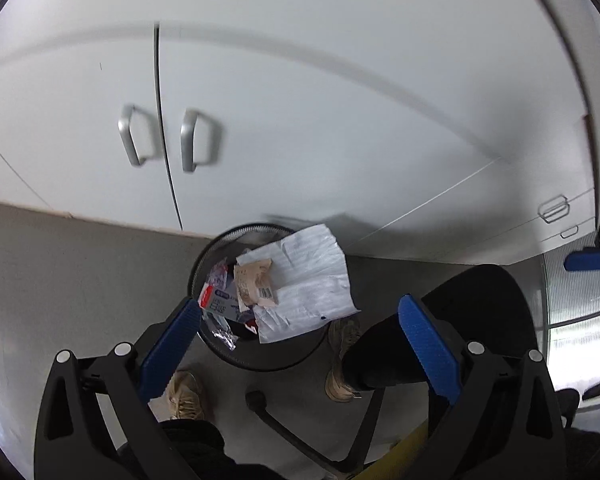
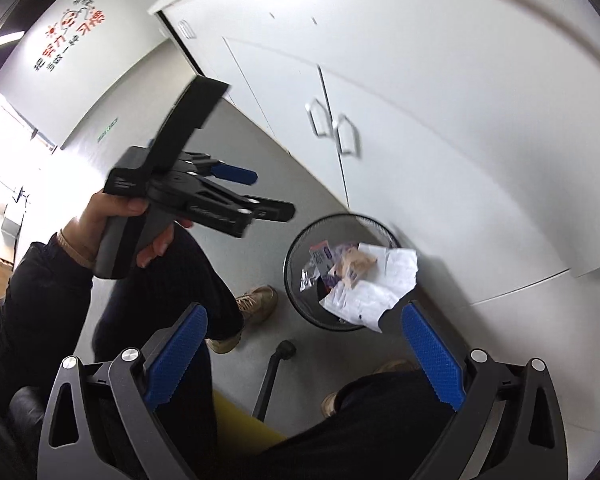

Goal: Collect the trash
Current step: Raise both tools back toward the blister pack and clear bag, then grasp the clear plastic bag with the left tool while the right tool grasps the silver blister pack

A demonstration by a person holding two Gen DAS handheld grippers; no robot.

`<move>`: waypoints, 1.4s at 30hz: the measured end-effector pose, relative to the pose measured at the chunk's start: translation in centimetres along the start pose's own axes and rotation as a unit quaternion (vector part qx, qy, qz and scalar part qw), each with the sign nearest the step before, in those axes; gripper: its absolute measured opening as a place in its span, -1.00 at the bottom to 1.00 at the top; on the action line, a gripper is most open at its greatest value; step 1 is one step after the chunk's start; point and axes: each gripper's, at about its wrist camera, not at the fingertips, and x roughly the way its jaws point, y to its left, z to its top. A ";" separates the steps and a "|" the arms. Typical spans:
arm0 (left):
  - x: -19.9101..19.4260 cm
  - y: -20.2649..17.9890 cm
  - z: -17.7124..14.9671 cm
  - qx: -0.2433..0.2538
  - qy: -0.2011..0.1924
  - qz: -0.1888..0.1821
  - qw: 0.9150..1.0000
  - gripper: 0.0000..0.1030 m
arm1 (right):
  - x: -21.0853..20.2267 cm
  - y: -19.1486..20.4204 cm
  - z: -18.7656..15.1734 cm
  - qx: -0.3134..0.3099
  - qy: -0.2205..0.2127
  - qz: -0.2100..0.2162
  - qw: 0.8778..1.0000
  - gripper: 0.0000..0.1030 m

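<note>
Left wrist view: left gripper spread, empty, directly above round black mesh wastebasket; creased white paper sheet overhangs its far-right rim.

Right wrist view: right gripper spread, empty; wastebasket ahead, sheet probably loose. Left nearer.

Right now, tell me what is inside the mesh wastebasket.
The mesh wastebasket holds a large crumpled white paper draped over its rim, a tan wrapper with a barcode on top, a red-and-white carton and clear plastic. Anything beneath them is covered.
</note>
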 end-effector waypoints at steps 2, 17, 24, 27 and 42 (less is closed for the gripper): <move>-4.3 -1.5 0.3 0.023 -0.038 0.005 0.999 0.92 | -2.8 0.9 -0.1 -0.012 -0.017 0.005 1.000 0.91; -22.3 -11.4 8.0 0.145 -0.184 -0.003 0.972 0.92 | -18.3 -0.1 2.3 -0.027 -0.100 -0.023 0.994 0.91; -21.9 -11.8 17.6 0.180 -0.185 -0.024 0.966 0.92 | -22.9 -4.7 7.2 -0.041 -0.150 -0.051 0.986 0.91; -20.1 -10.6 22.0 0.162 -0.173 -0.043 0.971 0.92 | -23.9 -9.0 10.3 -0.009 -0.177 -0.051 0.983 0.91; -12.4 -8.6 34.5 0.133 -0.059 -0.110 0.983 0.92 | -20.2 -25.5 26.3 0.058 -0.217 -0.088 0.970 0.91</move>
